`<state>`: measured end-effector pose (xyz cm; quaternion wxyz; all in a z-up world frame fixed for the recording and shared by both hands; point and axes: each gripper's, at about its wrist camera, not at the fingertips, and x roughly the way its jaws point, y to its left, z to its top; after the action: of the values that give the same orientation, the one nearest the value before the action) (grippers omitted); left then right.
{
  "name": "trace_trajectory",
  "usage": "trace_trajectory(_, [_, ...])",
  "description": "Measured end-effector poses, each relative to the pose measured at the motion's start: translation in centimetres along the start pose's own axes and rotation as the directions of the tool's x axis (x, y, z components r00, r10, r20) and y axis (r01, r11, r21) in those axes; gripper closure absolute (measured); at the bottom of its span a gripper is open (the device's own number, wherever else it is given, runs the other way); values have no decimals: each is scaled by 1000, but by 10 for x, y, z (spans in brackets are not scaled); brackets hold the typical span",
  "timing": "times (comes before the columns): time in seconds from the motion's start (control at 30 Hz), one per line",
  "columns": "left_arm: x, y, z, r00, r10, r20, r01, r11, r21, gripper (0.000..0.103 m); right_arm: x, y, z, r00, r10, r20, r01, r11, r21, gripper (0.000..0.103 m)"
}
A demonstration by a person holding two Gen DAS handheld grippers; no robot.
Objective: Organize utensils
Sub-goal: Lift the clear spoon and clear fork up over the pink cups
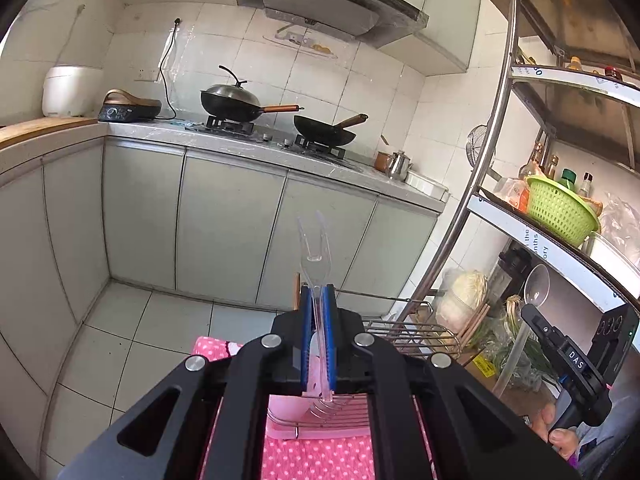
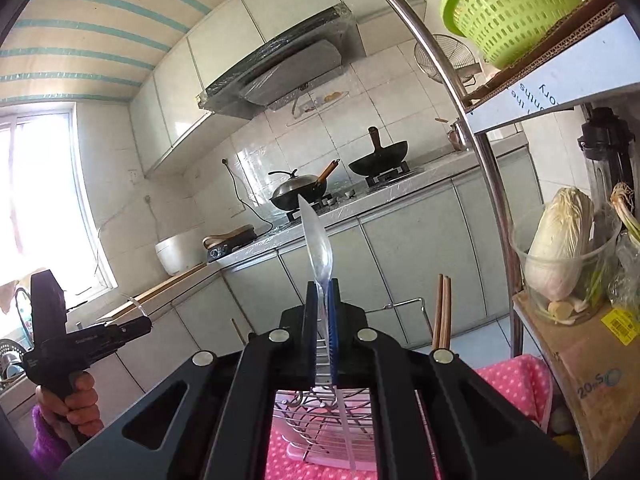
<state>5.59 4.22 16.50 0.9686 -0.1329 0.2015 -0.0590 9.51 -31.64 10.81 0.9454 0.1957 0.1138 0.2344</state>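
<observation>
In the left wrist view my left gripper (image 1: pixel 318 292) is shut on a clear plastic fork (image 1: pixel 314 240) whose tines point up and away. My right gripper (image 2: pixel 322 288) is shut on the neck of a clear plastic spoon (image 2: pixel 318 244), bowl upward, with the handle trailing down between the arms. Each gripper shows in the other's view: the right gripper (image 1: pixel 534 312) with the spoon (image 1: pixel 537 284) at the right, the left gripper (image 2: pixel 146 322) with the fork (image 2: pixel 134 304) at the left. Below both lies a wire utensil rack (image 2: pixel 328 412) on a pink dotted cloth (image 1: pixel 320 456). Wooden chopsticks (image 2: pixel 442 312) stand in the rack.
A metal shelf (image 1: pixel 492 152) stands to the right with a green basket (image 1: pixel 560 212), bottles, a cabbage (image 2: pixel 560 240) and a cardboard box (image 2: pixel 592 360). Ahead, a counter (image 1: pixel 248 140) carries two woks (image 1: pixel 236 100), a kettle and a rice cooker (image 1: pixel 70 90). A person's hands hold both grippers.
</observation>
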Motion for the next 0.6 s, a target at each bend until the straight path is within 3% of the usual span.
trace_trajectory(0.33, [25, 7, 6, 999, 46, 13, -46, 999, 4, 98, 40, -17, -4, 999, -34, 24, 36, 997, -61, 98])
trace_trajectory(0.6, [54, 14, -3, 997, 64, -30, -64, 998, 0, 98, 57, -39, -22, 998, -38, 55, 41, 998, -52, 98])
